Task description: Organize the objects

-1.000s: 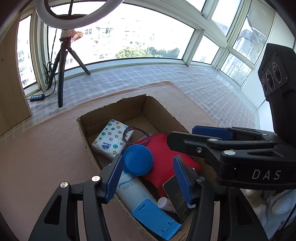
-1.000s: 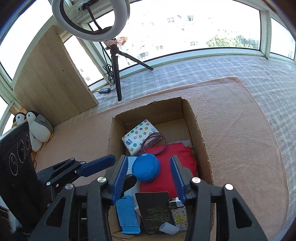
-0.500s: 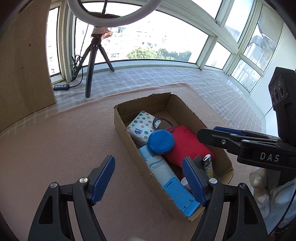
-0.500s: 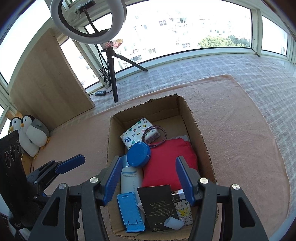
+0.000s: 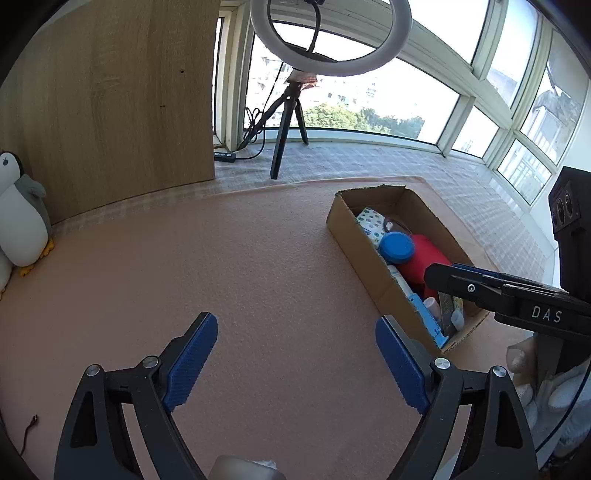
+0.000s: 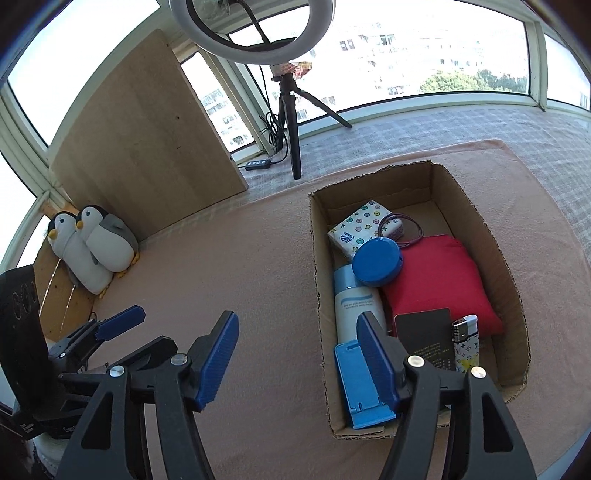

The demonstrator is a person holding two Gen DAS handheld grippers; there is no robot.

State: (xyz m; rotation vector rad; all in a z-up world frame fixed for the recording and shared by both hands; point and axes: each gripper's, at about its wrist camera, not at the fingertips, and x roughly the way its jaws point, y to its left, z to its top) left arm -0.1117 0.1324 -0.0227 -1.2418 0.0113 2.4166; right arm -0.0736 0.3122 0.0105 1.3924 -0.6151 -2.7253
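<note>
Packed in the cardboard box on the pink mat: blue round lid, red pouch, lotion tube. Seemingly nearly finished. Left gripper and right gripper both spread apart, holding nothing, beside the box.

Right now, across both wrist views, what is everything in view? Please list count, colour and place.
Cardboard box: one, brown, on pink mat.
Red cushion: one, in box.
Round blue lid: one, on white bottle.
Patterned tissue pack: one, box's far end.
Black card: one, near end.
Lighter: one, beside card.
Blue phone stand: one, near corner.
Penguin plushies: two, by wooden board.
Ring light: one, on tripod.
Left gripper: open, empty.
Right gripper: open, empty.
</note>
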